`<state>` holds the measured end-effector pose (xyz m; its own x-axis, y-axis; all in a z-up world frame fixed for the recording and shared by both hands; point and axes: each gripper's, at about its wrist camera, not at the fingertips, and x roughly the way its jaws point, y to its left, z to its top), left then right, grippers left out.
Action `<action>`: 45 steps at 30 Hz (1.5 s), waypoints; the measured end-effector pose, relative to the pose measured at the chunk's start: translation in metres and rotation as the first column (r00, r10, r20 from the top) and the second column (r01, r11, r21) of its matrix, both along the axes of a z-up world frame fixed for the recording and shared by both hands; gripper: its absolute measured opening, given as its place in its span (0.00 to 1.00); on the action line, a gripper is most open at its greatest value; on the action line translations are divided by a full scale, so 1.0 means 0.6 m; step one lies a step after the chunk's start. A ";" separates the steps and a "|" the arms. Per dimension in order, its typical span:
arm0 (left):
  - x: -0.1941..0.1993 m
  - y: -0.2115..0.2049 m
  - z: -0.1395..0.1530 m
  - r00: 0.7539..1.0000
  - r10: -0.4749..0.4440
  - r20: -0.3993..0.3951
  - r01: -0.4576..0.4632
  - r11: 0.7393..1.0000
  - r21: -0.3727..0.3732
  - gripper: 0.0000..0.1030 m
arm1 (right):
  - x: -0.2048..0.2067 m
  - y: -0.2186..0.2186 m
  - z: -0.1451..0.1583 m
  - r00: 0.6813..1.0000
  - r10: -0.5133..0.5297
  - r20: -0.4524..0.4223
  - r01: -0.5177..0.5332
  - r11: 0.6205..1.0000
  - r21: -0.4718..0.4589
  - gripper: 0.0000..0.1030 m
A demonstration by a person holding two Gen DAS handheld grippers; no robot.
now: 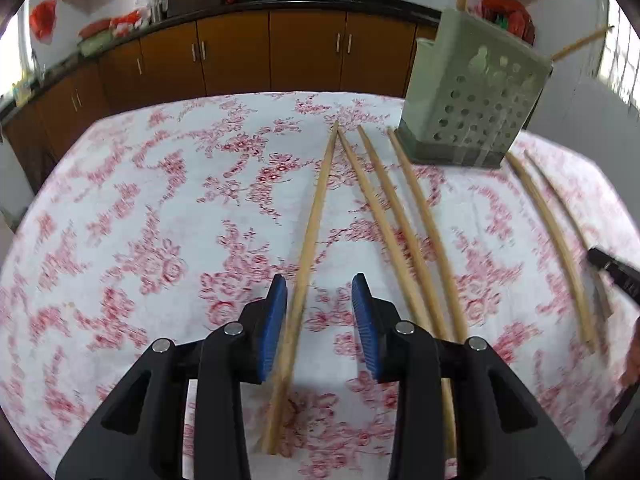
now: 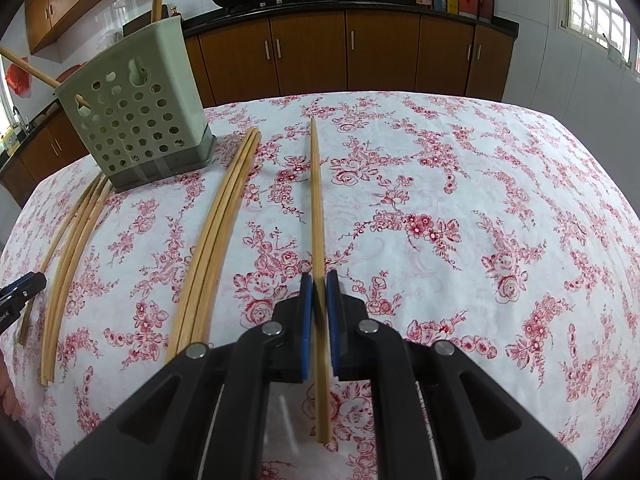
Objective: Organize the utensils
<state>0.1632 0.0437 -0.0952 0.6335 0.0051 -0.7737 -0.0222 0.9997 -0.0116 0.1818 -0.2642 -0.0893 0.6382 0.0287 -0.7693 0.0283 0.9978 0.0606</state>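
My left gripper is open, its blue pads apart over the floral tablecloth. One wooden chopstick lies on the cloth between the jaws, close to the left pad, not pinched. My right gripper is shut on a single chopstick that runs forward along the cloth. The green perforated utensil holder stands upright at the far side with two chopsticks sticking out of it. The right gripper's tip shows at the left wrist view's right edge.
Three loose chopsticks lie side by side between the two grippers. More chopsticks lie near the left gripper's tip. The table ends before brown kitchen cabinets; woks sit on the counter.
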 end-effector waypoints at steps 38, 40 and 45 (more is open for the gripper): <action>-0.056 0.019 0.116 0.991 0.020 0.133 -0.004 0.993 -0.117 0.07 | -0.084 -0.040 0.146 0.963 -0.041 0.268 0.010 0.993 0.116 0.07; -0.052 0.020 0.110 0.993 0.016 0.117 -0.002 0.993 -0.116 0.07 | -0.084 -0.039 0.151 0.961 -0.040 0.275 0.008 0.993 0.115 0.07; -0.053 0.021 0.080 0.998 0.007 0.064 0.000 0.994 -0.110 0.07 | -0.084 -0.034 0.151 0.959 -0.034 0.281 0.003 0.994 0.109 0.07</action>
<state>0.1315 0.0560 -0.0470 0.6819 -0.0749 -0.7276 -0.0216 0.9922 -0.1224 0.1316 -0.2844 0.0011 0.8298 0.0866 -0.5513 0.0131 0.9846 0.1743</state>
